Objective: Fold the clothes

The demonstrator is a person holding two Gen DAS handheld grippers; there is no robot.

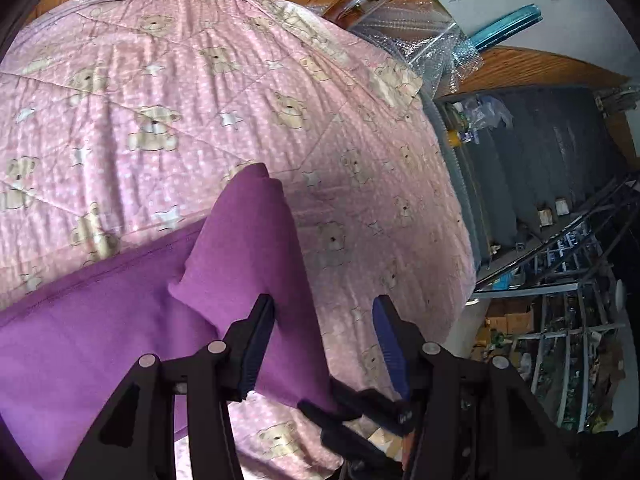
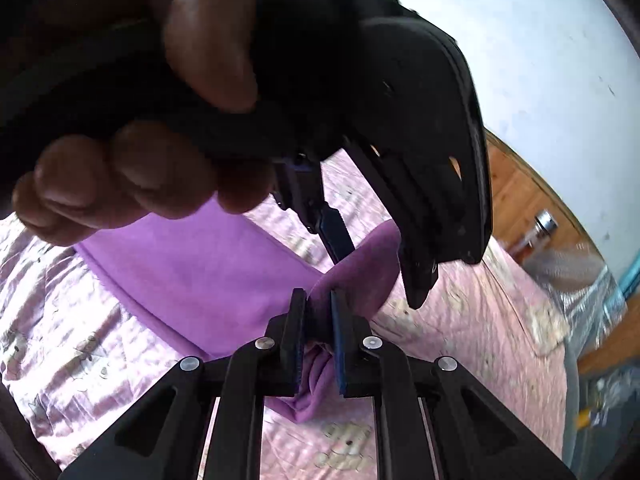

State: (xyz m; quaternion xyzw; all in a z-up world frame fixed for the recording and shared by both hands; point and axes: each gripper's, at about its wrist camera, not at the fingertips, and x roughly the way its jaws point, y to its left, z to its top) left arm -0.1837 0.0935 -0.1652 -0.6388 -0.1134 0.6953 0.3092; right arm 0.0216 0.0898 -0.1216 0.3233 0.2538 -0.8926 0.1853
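My right gripper [image 2: 318,320] clenched on a bunch of purple cloth [image 2: 200,264] at lower centre, over the pink quilt [image 2: 460,320]; my left gripper [image 1: 324,340] spread wide, cloth [image 1: 240,248] lying between its fingers, ungripped; my hand [image 2: 132,112] upper left

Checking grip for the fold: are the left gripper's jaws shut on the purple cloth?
No: the left gripper stands open, the purple cloth touching only one side.

Nothing legible here: no words, labels, brand marks or numbers show clearly enough to read on anything in either wrist view, and small packages on the far shelves blur out.
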